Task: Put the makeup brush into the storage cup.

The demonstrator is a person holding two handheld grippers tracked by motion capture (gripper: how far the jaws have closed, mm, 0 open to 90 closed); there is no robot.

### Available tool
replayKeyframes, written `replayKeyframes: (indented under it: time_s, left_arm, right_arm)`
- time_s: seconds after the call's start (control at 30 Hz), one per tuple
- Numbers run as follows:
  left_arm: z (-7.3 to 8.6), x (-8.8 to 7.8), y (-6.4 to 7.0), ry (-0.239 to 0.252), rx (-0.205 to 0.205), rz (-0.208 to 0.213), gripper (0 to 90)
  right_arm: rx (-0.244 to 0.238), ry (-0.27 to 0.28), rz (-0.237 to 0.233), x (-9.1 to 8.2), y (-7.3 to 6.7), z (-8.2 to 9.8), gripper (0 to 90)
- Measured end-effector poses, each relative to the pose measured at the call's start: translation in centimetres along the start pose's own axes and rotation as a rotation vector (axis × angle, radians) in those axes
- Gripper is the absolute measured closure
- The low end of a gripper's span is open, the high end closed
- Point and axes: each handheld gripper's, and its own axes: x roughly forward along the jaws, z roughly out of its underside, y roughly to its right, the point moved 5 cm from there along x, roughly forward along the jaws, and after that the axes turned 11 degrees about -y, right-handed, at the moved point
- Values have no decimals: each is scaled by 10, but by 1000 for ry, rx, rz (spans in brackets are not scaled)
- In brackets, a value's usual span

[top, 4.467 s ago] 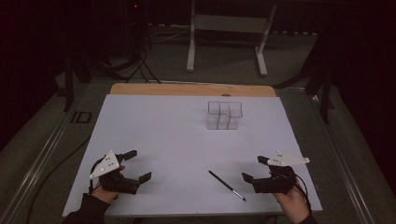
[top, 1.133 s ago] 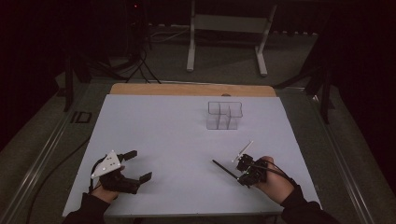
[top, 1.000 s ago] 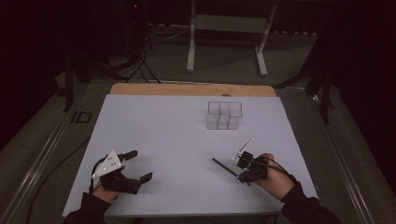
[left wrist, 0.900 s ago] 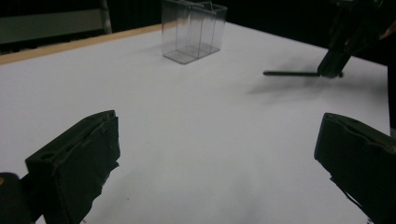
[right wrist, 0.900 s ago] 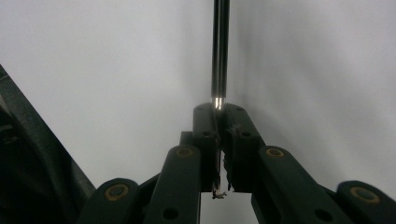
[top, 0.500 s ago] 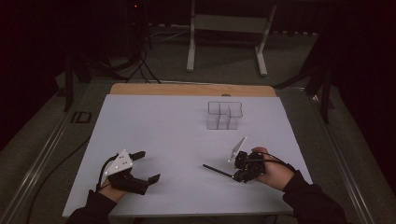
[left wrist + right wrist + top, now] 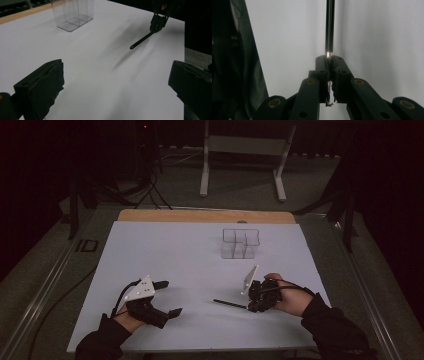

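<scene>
Two grippers: my right fingers (image 7: 250, 304) clamp the pen (image 7: 229, 303); left fingers (image 7: 167, 298) spread wide. I'd lift level toward the organizer (image 7: 240, 244) at twelve o'clock.

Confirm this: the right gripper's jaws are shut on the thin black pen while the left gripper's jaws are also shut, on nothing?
Not quite. The left gripper has its jaws wide open, as the left gripper view shows. The right gripper is indeed shut on the thin black pen.

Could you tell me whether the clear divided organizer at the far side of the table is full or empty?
Empty. The clear organizer shows only the white table through its walls, and the pen is in the right gripper.
</scene>
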Motion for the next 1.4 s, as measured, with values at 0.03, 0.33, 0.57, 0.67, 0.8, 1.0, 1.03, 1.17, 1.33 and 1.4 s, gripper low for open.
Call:
replayKeyframes:
  time_s: [0.03, 0.33, 0.57, 0.67, 0.8, 1.0, 1.03, 1.17, 1.33, 1.4]
  left_arm:
    - [-2, 2, 1, -2, 9, 1, 14]
    - [-21, 17, 8, -116, 69, 17, 15]
    - [-36, 24, 16, -206, 163, 6, 24]
    - [-43, 27, 19, -238, 218, -9, 24]
    - [-52, 31, 25, -281, 302, -27, 25]
    - [-59, 40, 33, -342, 413, -48, 60]
    - [-60, 41, 34, -350, 428, -55, 66]
    - [-61, 48, 38, -345, 472, -57, 141]
    - [-59, 56, 39, -356, 527, -59, 216]
    - [-59, 60, 40, -373, 541, -74, 229]
  right_arm:
    - [-11, 3, 8, -2, 0, -1, 839]
    - [-55, -10, 11, -11, 0, -7, 840]
    - [-62, -32, -12, -13, -2, -12, 840]
    - [-67, -42, -22, -13, -3, -15, 840]
    - [-72, -47, -21, -14, -3, -17, 840]
    - [-82, -48, -20, -18, -4, -19, 839]
    - [-81, -50, -19, -18, -4, -20, 840]
    - [-85, -57, -19, -19, -6, -21, 840]
    - [-86, -61, -17, -21, -6, -21, 840]
    - [-86, -58, -18, -21, -6, -22, 840]
